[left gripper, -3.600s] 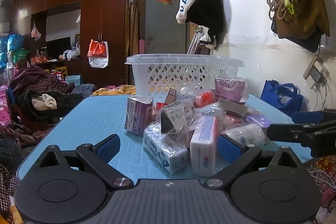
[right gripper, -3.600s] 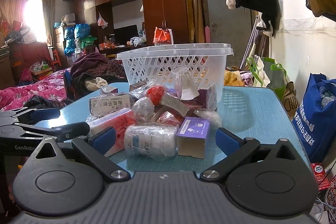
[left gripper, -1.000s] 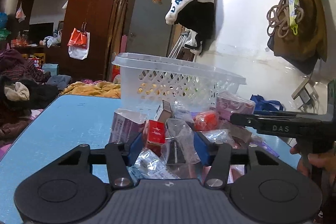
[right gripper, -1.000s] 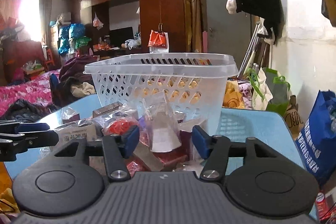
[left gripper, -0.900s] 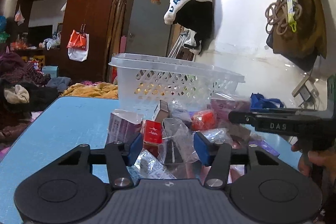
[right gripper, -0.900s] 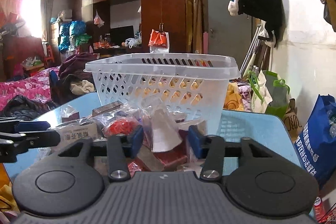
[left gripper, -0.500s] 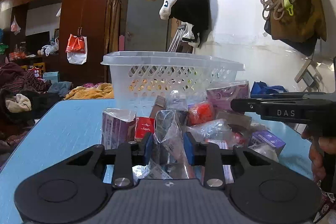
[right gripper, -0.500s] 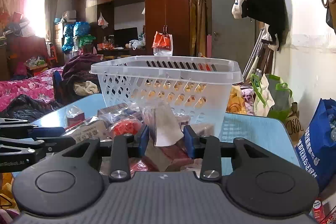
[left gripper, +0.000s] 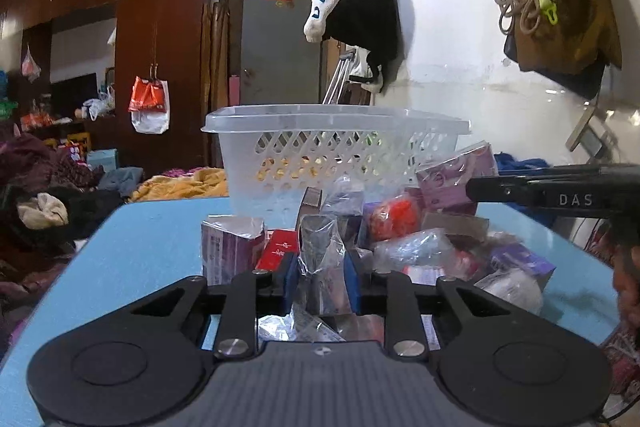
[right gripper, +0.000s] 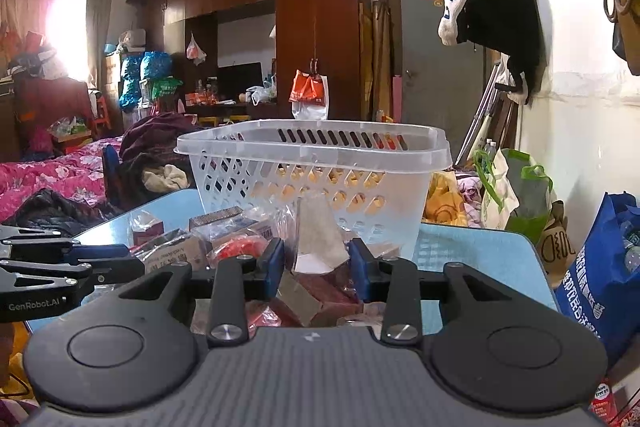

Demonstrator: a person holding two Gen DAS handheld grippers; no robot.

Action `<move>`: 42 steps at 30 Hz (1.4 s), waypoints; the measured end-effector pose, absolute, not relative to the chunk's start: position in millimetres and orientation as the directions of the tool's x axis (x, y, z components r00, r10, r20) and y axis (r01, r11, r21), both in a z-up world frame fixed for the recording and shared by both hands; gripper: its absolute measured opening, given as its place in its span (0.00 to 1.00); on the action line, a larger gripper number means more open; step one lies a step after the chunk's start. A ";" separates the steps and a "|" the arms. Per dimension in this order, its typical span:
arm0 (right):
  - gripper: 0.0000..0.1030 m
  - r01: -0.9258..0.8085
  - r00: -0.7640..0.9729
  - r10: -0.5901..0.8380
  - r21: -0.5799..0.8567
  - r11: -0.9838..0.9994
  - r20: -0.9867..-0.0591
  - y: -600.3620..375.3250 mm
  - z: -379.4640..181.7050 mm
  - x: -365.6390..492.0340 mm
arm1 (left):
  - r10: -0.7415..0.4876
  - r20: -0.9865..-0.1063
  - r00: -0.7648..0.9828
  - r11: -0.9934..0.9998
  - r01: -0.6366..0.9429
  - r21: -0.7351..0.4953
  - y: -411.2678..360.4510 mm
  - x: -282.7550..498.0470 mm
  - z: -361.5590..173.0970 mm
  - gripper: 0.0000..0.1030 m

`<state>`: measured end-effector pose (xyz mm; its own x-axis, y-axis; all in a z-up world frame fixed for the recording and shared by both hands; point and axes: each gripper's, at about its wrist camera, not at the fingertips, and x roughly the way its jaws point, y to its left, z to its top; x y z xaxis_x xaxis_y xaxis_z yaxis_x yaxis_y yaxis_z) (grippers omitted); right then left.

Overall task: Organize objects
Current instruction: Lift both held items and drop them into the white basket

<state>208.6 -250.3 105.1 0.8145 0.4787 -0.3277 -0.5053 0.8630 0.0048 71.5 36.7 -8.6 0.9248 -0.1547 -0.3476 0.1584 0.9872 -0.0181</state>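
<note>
A pile of wrapped packets and small boxes lies on the blue table (left gripper: 144, 251) in front of a white plastic basket (left gripper: 336, 151). My left gripper (left gripper: 320, 277) is shut on a dark packet in clear plastic (left gripper: 320, 251), held just above the pile. My right gripper (right gripper: 316, 263) is shut on a white packet in clear plastic (right gripper: 318, 231), held near the basket (right gripper: 312, 171). The right gripper's side also shows in the left wrist view (left gripper: 560, 191), and the left gripper in the right wrist view (right gripper: 60, 267).
A purple box (left gripper: 230, 247), a red box (left gripper: 278, 253) and a red round packet (left gripper: 394, 217) sit in the pile. A blue bag (right gripper: 600, 267) stands right of the table. Clothes and bedding lie to the left (right gripper: 60, 183). The wall is close on the right.
Both grippers have closed on their packets and lifted them slightly off the pile. A second ago their jaws stood wider around the packets.
</note>
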 end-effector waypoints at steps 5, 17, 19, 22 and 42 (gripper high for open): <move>0.38 -0.505 0.812 0.480 0.010 0.863 -0.331 -250.9 102.4 209.1 | -0.102 -0.369 0.924 0.991 0.128 0.047 29.5 75.6 -8.8 0.36; 0.38 -0.509 0.821 0.494 0.023 0.860 -0.288 -256.1 114.6 203.4 | -0.153 -0.250 0.956 0.988 0.154 -0.017 48.1 58.0 12.3 0.27; 0.38 -0.514 0.821 0.500 0.026 0.858 -0.276 -256.9 119.8 201.9 | -0.161 -0.225 0.961 0.987 0.159 -0.027 51.9 56.4 19.8 0.27; 0.38 -0.514 0.827 0.503 0.024 0.857 -0.252 -257.3 131.8 201.2 | -0.174 -0.193 0.966 0.985 0.168 -0.046 59.1 59.1 32.3 0.27; 0.39 -0.437 0.860 0.412 -0.019 0.899 -0.303 -213.6 160.9 305.9 | -0.138 -0.294 0.946 0.990 0.122 -0.071 57.5 225.9 85.9 0.37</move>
<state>305.9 -213.6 160.9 0.8595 0.4117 -0.3028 -0.4372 0.8992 -0.0186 225.9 57.5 85.9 0.9459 -0.1379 -0.2938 0.1224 0.9900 -0.0706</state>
